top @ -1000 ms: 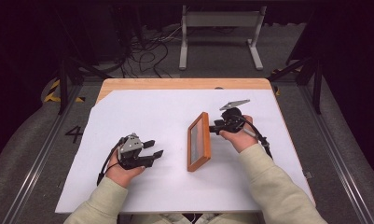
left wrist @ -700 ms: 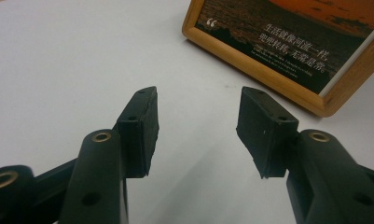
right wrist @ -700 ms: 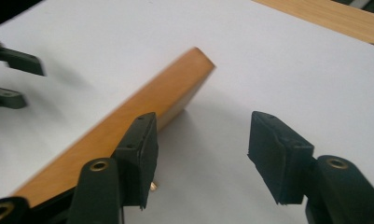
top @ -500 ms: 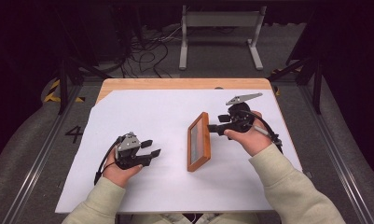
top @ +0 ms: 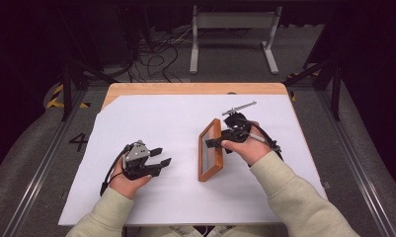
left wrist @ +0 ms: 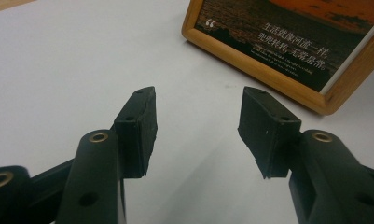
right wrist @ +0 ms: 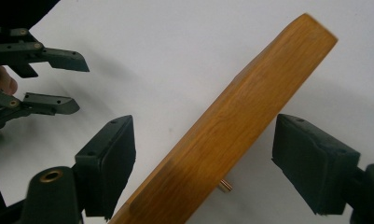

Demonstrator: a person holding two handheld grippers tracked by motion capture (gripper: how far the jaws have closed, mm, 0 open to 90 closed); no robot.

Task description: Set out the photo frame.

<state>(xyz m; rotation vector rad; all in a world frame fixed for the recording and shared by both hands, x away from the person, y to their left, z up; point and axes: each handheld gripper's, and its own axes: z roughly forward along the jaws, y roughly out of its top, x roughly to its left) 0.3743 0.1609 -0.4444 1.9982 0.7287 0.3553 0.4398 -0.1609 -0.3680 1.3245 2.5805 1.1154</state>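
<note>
A wooden picture frame (top: 210, 150) stands on its edge right of centre on the white sheet (top: 151, 111) covering the table (top: 185, 89), leaning on what looks like a back prop (a small brass pin shows at its rear in the right gripper view, hard to read). The right gripper (top: 216, 143) sits at the frame's right side; its jaws have just been opening and now stand wide on either side of the top rail (right wrist: 231, 126), pads clear of the wood, so nothing is gripped. The left gripper (top: 161, 157) rests on the sheet well left of the frame, jaws about half open and empty, pointed at the picture face (left wrist: 287, 32), a sunset print with white lettering. Judging by this, standing the frame up is probably done and the right gripper is letting go. Left to do: pull the right hand clear without knocking the frame, and check it stays upright unaided.
</note>
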